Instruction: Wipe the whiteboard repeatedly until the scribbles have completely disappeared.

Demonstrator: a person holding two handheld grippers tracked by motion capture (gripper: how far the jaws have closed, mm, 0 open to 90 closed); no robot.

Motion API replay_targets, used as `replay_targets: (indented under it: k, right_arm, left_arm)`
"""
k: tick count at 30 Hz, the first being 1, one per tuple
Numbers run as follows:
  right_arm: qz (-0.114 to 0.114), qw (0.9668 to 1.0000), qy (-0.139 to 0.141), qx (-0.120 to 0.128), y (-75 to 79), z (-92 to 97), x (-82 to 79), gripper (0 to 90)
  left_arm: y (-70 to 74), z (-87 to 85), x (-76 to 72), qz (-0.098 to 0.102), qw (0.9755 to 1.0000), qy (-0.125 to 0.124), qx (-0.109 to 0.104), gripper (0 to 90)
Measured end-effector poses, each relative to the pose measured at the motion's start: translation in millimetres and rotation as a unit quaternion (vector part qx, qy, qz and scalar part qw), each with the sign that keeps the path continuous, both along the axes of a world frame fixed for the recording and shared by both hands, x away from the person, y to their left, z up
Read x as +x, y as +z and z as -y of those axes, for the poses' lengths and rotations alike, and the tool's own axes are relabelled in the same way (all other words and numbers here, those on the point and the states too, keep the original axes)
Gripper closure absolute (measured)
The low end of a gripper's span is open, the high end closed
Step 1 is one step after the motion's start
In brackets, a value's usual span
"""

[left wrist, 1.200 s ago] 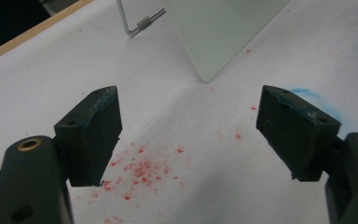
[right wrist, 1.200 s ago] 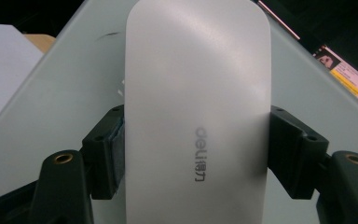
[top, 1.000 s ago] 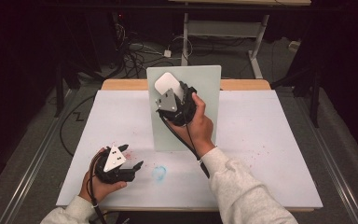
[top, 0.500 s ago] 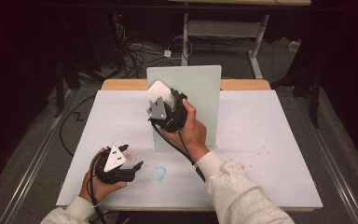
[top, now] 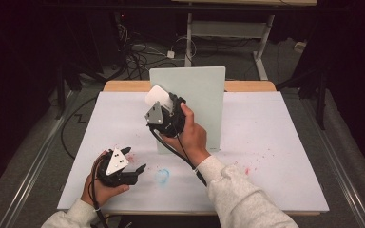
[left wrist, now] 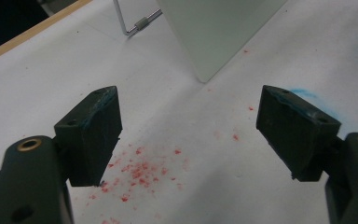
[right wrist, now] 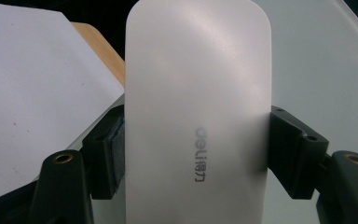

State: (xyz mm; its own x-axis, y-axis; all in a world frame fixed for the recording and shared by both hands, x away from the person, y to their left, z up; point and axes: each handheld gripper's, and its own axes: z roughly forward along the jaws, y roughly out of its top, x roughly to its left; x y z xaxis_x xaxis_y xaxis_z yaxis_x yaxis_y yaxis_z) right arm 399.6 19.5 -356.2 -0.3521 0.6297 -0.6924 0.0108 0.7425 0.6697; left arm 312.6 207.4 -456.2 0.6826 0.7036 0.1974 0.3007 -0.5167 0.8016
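A white rounded eraser block with grey lettering sits between the jaws of my right gripper, which is shut on its two long sides. It is held up at the left edge of an upright pale green-white board, whose face is behind it in the right gripper view. My left gripper rests low on the white table cover at the front left, its jaws wide open with nothing between them.
The white cover carries a blue smudge near the left gripper and red specks. A metal stand leg props the board. Cables and a desk frame lie on the floor beyond the table.
The right gripper has carried the eraser leftward, from the board's face to its left edge. The left gripper has stayed put.
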Motion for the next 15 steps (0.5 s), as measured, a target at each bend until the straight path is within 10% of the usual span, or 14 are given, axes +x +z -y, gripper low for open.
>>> replay_targets:
  k: [15]
  right_arm:
    - [0.010,0.9999,-0.008,-0.007,-2.9,3.8,-0.9,30.9]
  left_arm:
    - [-0.2,0.2,-0.1,0.000,1.0000,-0.002,0.004,21.5]
